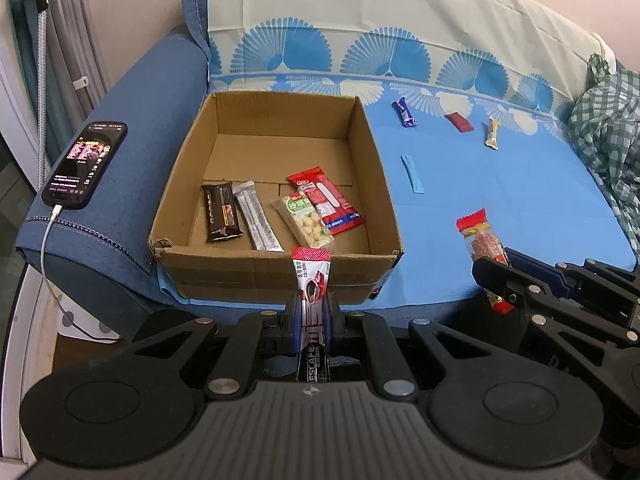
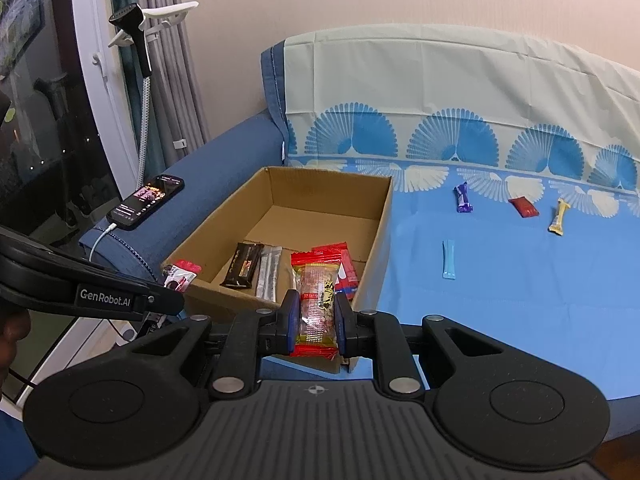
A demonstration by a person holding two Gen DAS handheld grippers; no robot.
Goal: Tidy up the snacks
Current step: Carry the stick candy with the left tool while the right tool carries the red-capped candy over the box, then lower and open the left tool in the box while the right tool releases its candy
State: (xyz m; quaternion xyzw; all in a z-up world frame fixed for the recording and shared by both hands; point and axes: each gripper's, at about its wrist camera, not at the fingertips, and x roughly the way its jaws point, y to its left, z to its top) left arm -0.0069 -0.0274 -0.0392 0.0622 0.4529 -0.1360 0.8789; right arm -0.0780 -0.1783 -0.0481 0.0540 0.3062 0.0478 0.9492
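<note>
Left tongs (image 1: 311, 316) clamp a Nescafe coffee stick (image 1: 311, 280), tip just before the cardboard box (image 1: 280, 276) front wall. Right tongs (image 2: 317, 316) are closed on a red-ended peanut bar (image 2: 317, 300), near the box's front right corner. Box sits on a blue sofa w/ fan-print cover (image 1: 500, 184); inside: dark choc bar (image 1: 221, 212), silver stick (image 1: 258, 222), green pack (image 1: 302, 218), red pack (image 1: 326, 200). Beyond, on the cover: blue stick (image 1: 412, 174), purple (image 1: 405, 112), red (image 1: 458, 121), gold (image 1: 492, 133) bars. Phone (image 1: 84, 164) on the armrest, cable attached.
</note>
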